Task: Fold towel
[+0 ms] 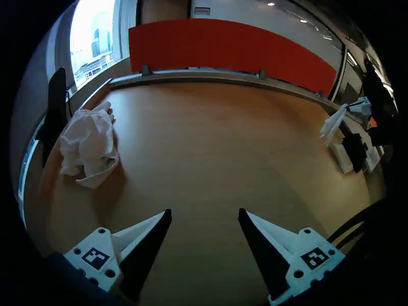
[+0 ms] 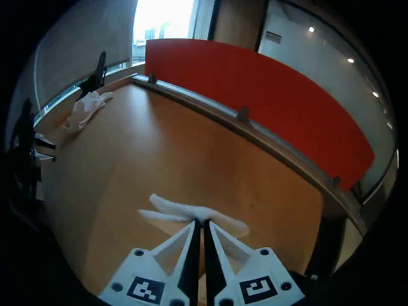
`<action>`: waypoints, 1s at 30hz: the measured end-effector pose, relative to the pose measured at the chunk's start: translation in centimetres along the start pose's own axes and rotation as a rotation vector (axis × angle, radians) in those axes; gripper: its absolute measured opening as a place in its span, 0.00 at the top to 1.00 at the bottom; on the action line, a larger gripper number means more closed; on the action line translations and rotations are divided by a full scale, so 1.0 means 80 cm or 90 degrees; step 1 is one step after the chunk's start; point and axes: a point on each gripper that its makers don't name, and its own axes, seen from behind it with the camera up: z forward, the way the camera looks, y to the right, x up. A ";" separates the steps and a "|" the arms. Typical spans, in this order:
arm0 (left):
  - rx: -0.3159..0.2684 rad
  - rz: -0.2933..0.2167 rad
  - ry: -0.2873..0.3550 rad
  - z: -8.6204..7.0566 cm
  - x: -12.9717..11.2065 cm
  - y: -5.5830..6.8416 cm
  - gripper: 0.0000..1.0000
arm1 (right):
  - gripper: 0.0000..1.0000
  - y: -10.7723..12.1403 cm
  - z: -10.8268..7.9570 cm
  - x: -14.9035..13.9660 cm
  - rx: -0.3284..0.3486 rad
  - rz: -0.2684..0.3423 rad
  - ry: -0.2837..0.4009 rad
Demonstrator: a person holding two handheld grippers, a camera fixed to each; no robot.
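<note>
Wooden table [image 1: 214, 153], red screen [image 1: 229, 51] standing along its far edge.

Left gripper [image 1: 204, 214]: fingers spread wide, nothing between them, over bare tabletop well short of the red screen. Crumpled towel [image 1: 89, 145] lies heaped near the screen's left end, well apart from this claw, off to its left.

Right gripper [image 2: 200, 223]: fingers pressed together, pinching a white towel [image 2: 194, 211] at the tips. The cloth fans out just beyond them, toward the screen, near its right end.
</note>
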 end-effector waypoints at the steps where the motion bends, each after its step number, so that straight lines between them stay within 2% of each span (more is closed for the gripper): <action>1: 0.001 0.000 -0.001 0.000 0.000 0.001 0.03 | 0.96 0.007 0.000 -0.003 -0.003 0.000 -0.003; 17: 0.009 0.002 -0.006 0.001 0.003 0.015 0.03 | 0.96 0.088 -0.003 -0.036 -0.041 0.016 -0.044; 30: 0.011 0.007 -0.007 0.001 0.005 0.021 0.03 | 0.96 0.110 -0.011 -0.056 -0.053 0.023 -0.060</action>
